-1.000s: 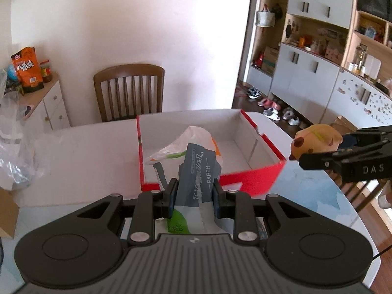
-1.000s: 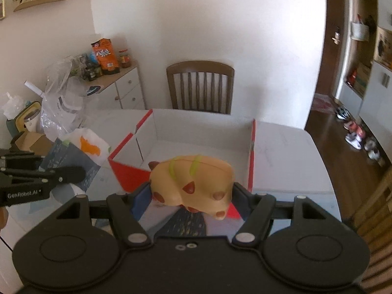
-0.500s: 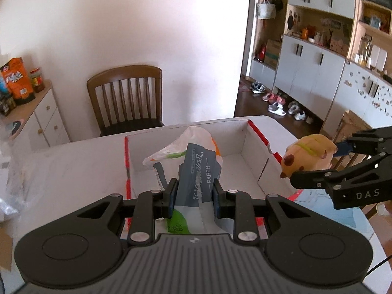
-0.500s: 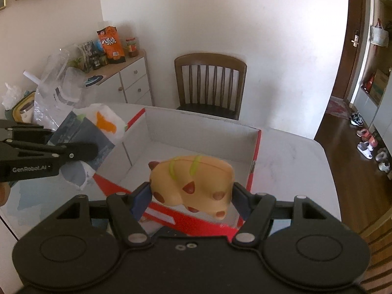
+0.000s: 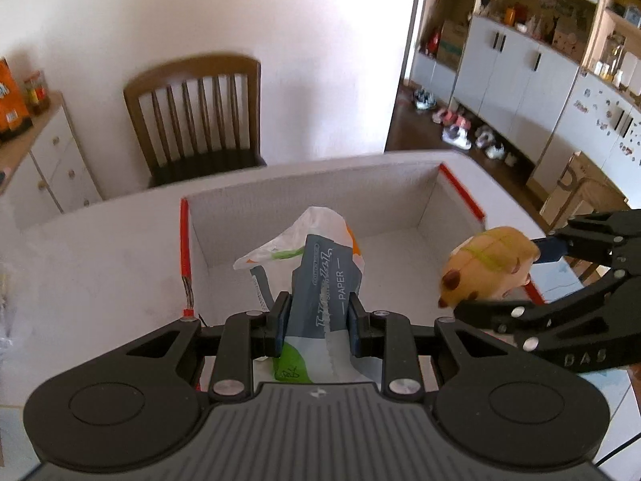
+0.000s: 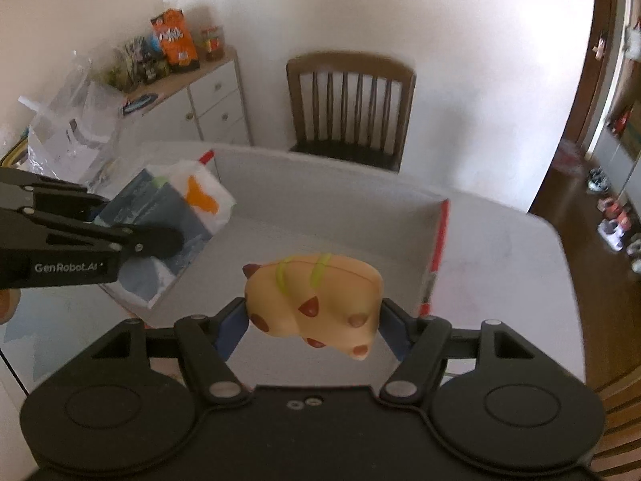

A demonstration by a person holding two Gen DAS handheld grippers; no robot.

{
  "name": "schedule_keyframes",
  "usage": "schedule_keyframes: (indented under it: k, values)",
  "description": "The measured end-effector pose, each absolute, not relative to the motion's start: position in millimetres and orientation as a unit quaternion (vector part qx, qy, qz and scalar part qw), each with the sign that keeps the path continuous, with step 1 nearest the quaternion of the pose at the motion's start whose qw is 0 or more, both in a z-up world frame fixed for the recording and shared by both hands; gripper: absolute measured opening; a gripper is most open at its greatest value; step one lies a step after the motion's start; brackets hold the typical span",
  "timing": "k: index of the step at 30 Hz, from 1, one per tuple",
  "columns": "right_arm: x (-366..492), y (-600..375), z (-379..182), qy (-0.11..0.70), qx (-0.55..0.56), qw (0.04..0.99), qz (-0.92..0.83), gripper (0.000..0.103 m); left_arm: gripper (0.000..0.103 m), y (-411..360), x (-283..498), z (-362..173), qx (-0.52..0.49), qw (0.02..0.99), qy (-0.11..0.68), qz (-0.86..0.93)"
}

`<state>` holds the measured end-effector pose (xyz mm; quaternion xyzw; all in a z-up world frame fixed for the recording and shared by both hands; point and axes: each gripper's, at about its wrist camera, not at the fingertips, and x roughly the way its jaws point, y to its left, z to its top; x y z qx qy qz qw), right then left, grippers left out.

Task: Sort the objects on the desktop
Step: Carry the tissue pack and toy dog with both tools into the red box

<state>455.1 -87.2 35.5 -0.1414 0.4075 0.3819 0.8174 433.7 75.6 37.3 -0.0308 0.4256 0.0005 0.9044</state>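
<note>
Left wrist view: the left gripper pinches a grey tissue pack between its fingers, above the open red-edged box.

Right wrist view: the right gripper clamps a yellow animal toy, held over the box's interior.

The word "PAPER" runs up the grey-blue crumpled tissue packet at centre frame in the left wrist view; the smaller print beside it is unreadable. At lower right, the black right gripper bears "DAS". In the right wrist view, the black left gripper — at left — reads "GenRobot.AI".
</note>
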Motion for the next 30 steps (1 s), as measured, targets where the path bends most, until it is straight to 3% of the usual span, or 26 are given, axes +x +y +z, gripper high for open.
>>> schedule_keyframes:
  k: [10, 30]
  values:
    - [475.4, -44.1, -3.2, 0.452, -0.188, 0.781, 0.389, 0.07, 0.027, 75.8, 473.7, -2.7, 0.028, 0.872, 0.489, -0.005]
    - [487.2, -25.6, -35.4, 0.507, -0.243, 0.726, 0.397, 0.071, 0.029, 85.7, 494.8, -52.8, 0.024, 0.828, 0.559, -0.026]
